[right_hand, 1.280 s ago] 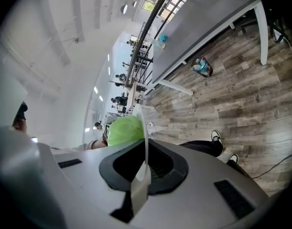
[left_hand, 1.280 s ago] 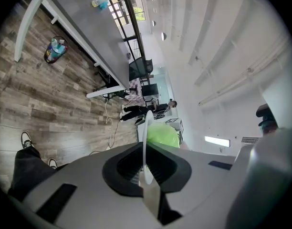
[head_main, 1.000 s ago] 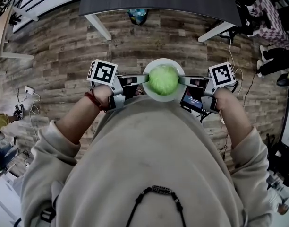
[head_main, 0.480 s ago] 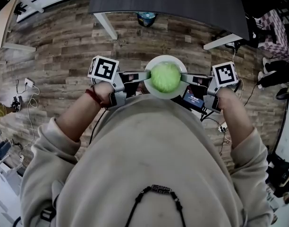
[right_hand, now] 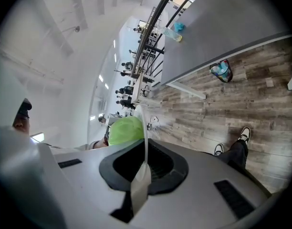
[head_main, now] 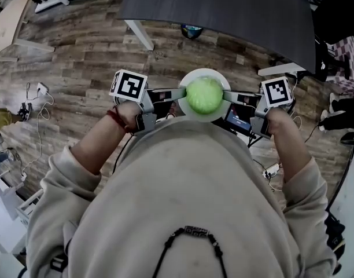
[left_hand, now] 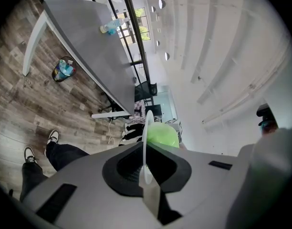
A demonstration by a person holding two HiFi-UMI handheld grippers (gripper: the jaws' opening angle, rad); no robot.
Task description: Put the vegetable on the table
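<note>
Left gripper [head_main: 180, 95] clamped tight on left rim of white plate [head_main: 205, 72]. Right gripper [head_main: 228, 98] clamped on opposite rim. Round green vegetable [head_main: 204, 95] sits on plate centre, carried level before person's chest, above wood floor [head_main: 78, 51]. Dark grey table [head_main: 223, 10] ahead, apart from plate.
</note>
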